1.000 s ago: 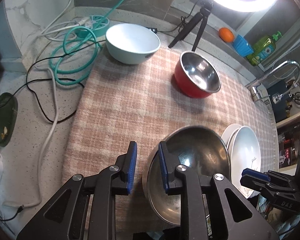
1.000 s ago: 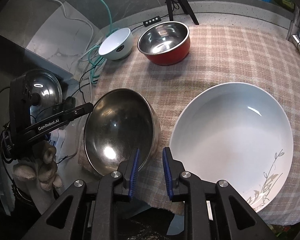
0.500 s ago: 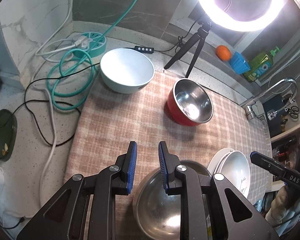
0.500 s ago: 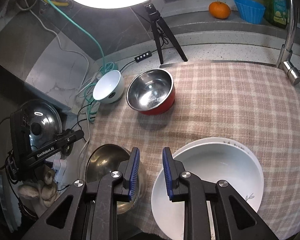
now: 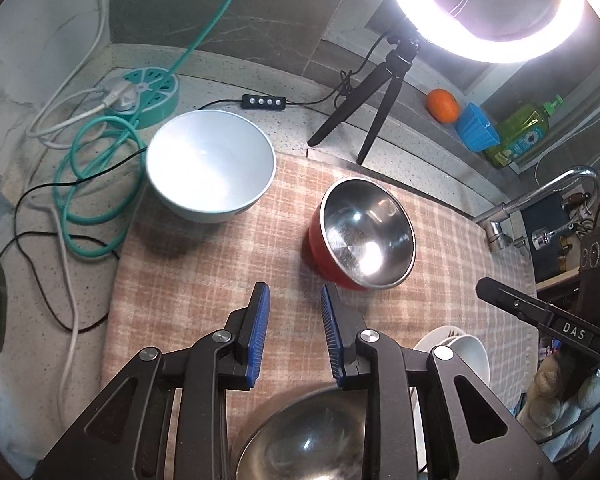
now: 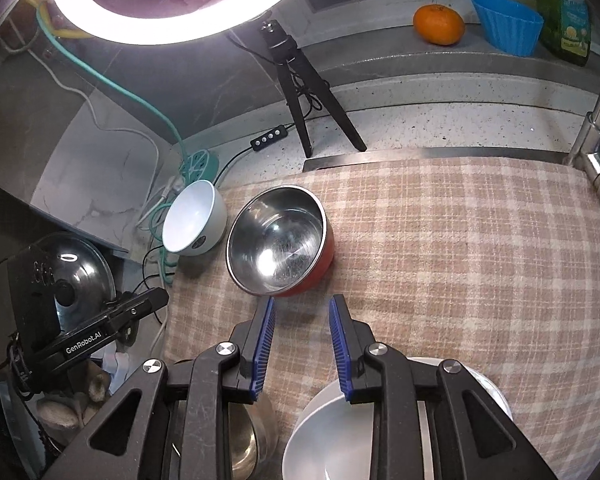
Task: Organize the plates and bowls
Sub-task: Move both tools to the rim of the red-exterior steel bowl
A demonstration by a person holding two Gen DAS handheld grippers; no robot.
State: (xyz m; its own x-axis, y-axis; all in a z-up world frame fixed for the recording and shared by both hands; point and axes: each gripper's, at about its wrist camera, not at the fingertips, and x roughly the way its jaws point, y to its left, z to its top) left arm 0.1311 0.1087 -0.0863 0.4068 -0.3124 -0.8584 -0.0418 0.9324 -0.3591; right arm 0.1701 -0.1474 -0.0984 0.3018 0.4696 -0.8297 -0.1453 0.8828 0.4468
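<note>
Both wrist fisheyes look steeply down over their own hand-held gripper from above the table's near edge, left view [image 5: 292,336] from the left, right view [image 6: 302,342] further right, sharing red bowl [image 5: 366,236] [image 6: 278,240], white bowl [image 5: 210,172] [image 6: 192,218], tripod [image 5: 364,108]

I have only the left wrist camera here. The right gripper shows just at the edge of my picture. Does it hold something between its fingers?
Observer: No. The right gripper holds nothing. Its fingers are opening above the checked cloth, just short of the red bowl.
Operator: What lies under it?
Observer: A white deep plate, below the fingers at the near edge of the cloth.
Operator: Is there anything off the cloth on the left side that I miss?
Observer: Yes, a domed pot lid with a black knob, beyond the left edge of the cloth.
</note>
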